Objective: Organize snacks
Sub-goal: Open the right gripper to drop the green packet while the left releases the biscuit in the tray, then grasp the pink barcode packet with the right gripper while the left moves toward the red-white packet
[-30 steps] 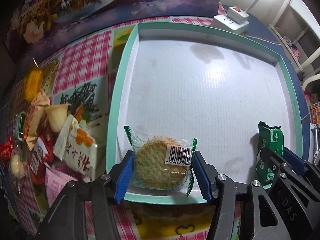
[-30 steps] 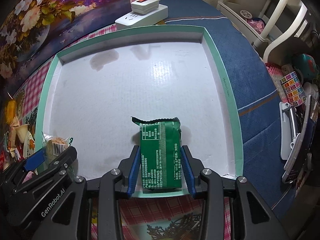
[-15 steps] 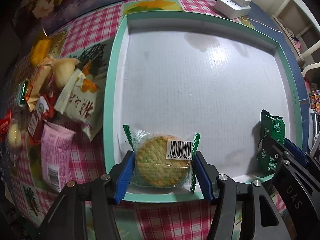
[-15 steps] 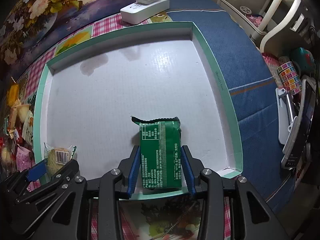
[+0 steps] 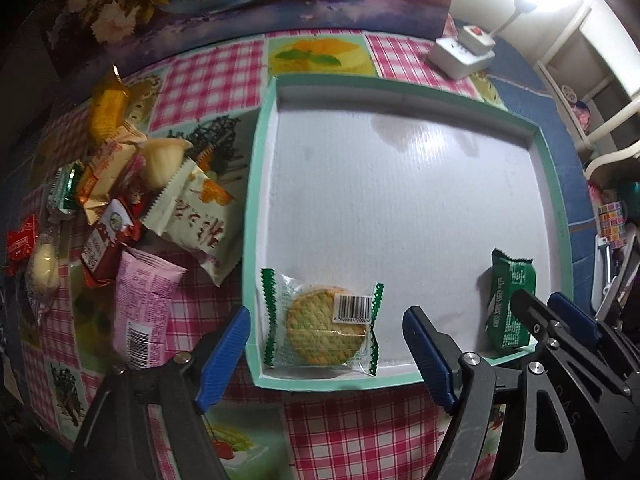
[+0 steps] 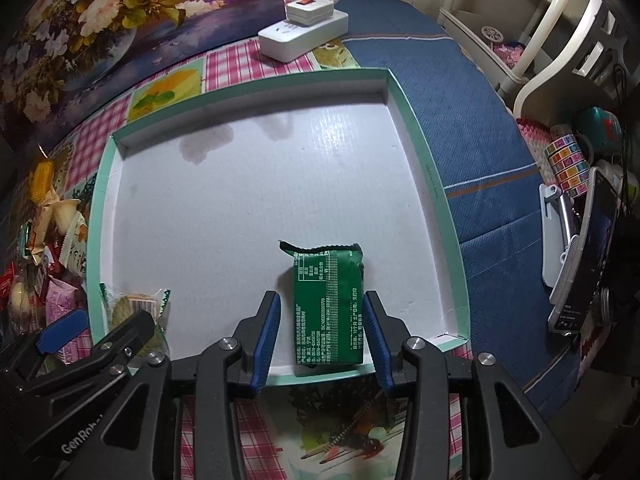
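A teal-rimmed white tray [image 5: 256,184] [image 6: 436,188] lies on the checked tablecloth. A clear-wrapped round biscuit [image 5: 324,326] [image 6: 134,304] lies in the tray's near left corner. My left gripper [image 5: 326,350] is open, its blue pads wide apart on either side of the biscuit and clear of it. A green snack packet [image 6: 328,308] [image 5: 510,304] lies at the tray's near right edge. My right gripper [image 6: 322,334] is open, its pads a little off the packet's sides.
A pile of loose snacks [image 5: 120,208] lies left of the tray, with a pink packet [image 5: 142,308] nearest. A white power strip [image 6: 302,32] and a flower painting [image 6: 120,12] stand behind. A blue cloth [image 6: 472,128] and clutter lie to the right.
Both grippers have opened, letting go of the biscuit and the green packet, which now rest in the tray. Both grippers have drawn back and up slightly.
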Demonstrator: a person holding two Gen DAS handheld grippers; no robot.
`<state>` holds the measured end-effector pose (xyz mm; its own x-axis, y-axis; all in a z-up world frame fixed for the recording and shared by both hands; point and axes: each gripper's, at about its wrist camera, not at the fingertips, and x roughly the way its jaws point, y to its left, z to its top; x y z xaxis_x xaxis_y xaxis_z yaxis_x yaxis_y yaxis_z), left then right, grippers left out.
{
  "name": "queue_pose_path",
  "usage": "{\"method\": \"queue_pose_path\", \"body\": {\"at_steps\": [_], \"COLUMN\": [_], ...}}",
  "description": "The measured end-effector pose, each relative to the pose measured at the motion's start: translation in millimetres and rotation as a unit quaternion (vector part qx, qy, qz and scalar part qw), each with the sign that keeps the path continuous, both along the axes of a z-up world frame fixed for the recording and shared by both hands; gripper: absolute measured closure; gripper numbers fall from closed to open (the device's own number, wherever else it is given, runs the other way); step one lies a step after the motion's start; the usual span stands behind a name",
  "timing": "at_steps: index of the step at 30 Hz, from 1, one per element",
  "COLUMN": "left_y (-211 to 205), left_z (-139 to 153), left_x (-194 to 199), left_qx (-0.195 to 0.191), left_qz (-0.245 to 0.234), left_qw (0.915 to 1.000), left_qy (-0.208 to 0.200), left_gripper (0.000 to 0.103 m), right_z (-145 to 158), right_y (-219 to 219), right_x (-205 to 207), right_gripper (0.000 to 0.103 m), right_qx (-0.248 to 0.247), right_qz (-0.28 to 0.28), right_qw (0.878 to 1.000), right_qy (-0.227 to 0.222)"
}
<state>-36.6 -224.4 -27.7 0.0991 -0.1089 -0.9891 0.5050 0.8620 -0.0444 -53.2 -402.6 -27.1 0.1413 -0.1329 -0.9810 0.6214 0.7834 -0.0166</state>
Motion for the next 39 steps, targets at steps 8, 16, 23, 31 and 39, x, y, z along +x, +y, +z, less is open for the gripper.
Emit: {"method": "queue_pose_path", "body": {"at_steps": [8,16,23,31,39], "left_y": [41.7,84.9,116.2,146.3,186.2], "left_z": [44.0,44.4,37.5,32.2,33.4], "left_x": [42.3,59.4,71.2,82.5,90.5], "left_qx": [0.005,0.034,0.030,0.011,0.005], "left_qz": [0.067,0.127,0.159,0.184,0.225], "left_qw": [0.9940,0.9803,0.9736,0.9718,0.9644], "left_qy": [-0.086,-0.147,-0.161,-0.147,-0.138], "left_gripper": [0.000,0.000,0.000,0.000,0.000], "right_z": [1.0,12.9,28.5,31.9,39.4], "right_y": [16.3,55.6,88.9,119.5,151.0], "right_x": [7.4,11.9,17.9,38.6,50.2], "right_gripper": [0.036,0.035,0.034,0.034,0.034], "right_qx": [-0.007,-0.002,-0.016,-0.021,-0.034], "right_qz": [0.012,0.042,0.072,0.092,0.116], "right_qw": [1.000,0.998,0.995,0.993,0.990], "right_qy": [-0.027,-0.046,-0.063,-0.069,-0.070]}}
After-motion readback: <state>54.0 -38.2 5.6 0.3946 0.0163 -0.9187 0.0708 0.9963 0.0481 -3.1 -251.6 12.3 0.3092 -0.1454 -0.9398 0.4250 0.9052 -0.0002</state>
